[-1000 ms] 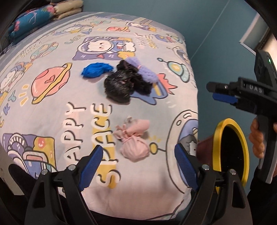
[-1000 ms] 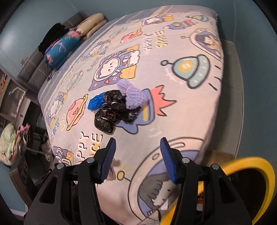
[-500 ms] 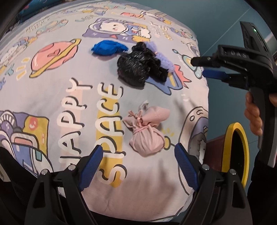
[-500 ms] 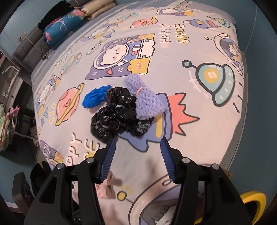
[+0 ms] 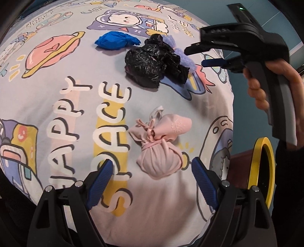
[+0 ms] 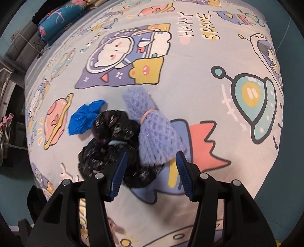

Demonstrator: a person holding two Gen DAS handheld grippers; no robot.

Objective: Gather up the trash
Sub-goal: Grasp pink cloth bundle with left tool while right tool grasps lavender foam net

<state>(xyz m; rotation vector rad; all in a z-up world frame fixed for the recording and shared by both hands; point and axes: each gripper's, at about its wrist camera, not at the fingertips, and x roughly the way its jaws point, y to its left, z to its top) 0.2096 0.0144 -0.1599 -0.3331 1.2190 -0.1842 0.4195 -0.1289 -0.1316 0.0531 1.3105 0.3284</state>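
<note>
Several tied trash bags lie on the bed's cartoon space sheet [image 5: 57, 114]. A pink bag [image 5: 159, 148] lies just ahead of my open, empty left gripper [image 5: 152, 180]. Further off are a black bag [image 5: 152, 64], a blue bag [image 5: 114, 40] and a lilac bag [image 5: 184, 58]. My right gripper [image 6: 151, 171] is open and empty, with the lilac bag [image 6: 155, 136] just ahead between its fingers and the black bag [image 6: 112, 144] at its left finger. The blue bag [image 6: 85, 117] lies left of them. The right gripper also shows in the left wrist view [image 5: 195, 57].
A bin with a yellow rim [image 5: 264, 171] stands beside the bed's right edge, below the hand holding the right gripper. Pillows [image 6: 60, 20] and a grey headboard [image 6: 22, 51] are at the bed's far end. A teal wall [image 5: 275, 11] is behind.
Both grippers have moved forward over the bed. The left has neared the pink bag; the right has come down to the lilac and black bags. Both stay open.
</note>
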